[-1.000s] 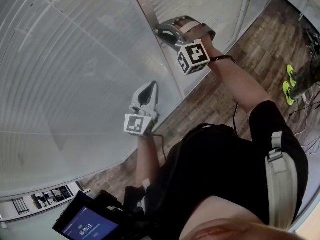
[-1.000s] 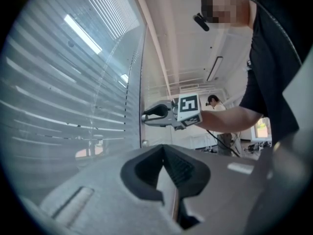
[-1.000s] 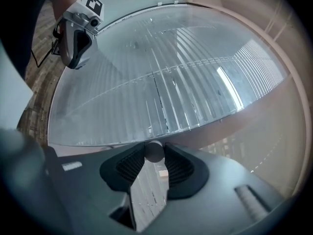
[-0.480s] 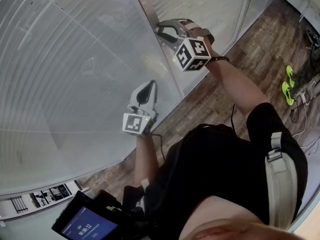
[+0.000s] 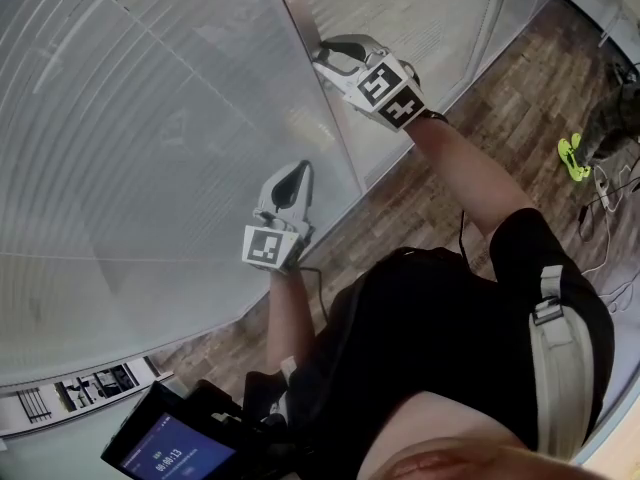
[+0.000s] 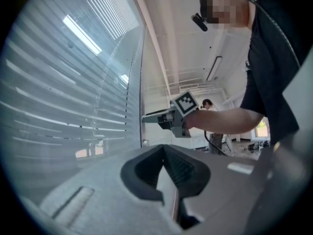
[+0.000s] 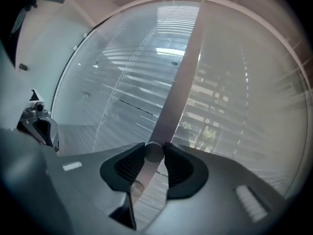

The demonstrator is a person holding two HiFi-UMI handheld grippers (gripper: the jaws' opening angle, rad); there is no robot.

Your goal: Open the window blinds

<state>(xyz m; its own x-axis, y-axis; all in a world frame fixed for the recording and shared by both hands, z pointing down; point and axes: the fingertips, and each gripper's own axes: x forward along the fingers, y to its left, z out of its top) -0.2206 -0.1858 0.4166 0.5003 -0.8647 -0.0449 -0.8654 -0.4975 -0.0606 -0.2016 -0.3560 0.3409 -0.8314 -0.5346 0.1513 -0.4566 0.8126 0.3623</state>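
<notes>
Grey slatted blinds fill the left of the head view, behind glass, reaching over to the window post. Slats there read as a near-solid sheet; no clear change in them over the last second.

Left hand-held gripper hangs beside the pane, tips pressed together on nothing, apparently idle.

Right hand-held gripper sits higher up, against the post. Its own view shows the pads pinching a small round knob, seen end-on in front of the post. Change: its marker cube has rolled over, a different face now uppermost, while the gripper barely shifted place. Judgement: the wrist is twisting the knob, most likely the slat-tilt control, so the opening step looks under way but not finished. Through the pane right of the post, buildings and greenery show between the slats.

Writing: handheld screen at lower left carries a timer-like row of digits, too small to trust. Both cubes bear black-and-white square codes only, no words. No brand names legible anywhere.
</notes>
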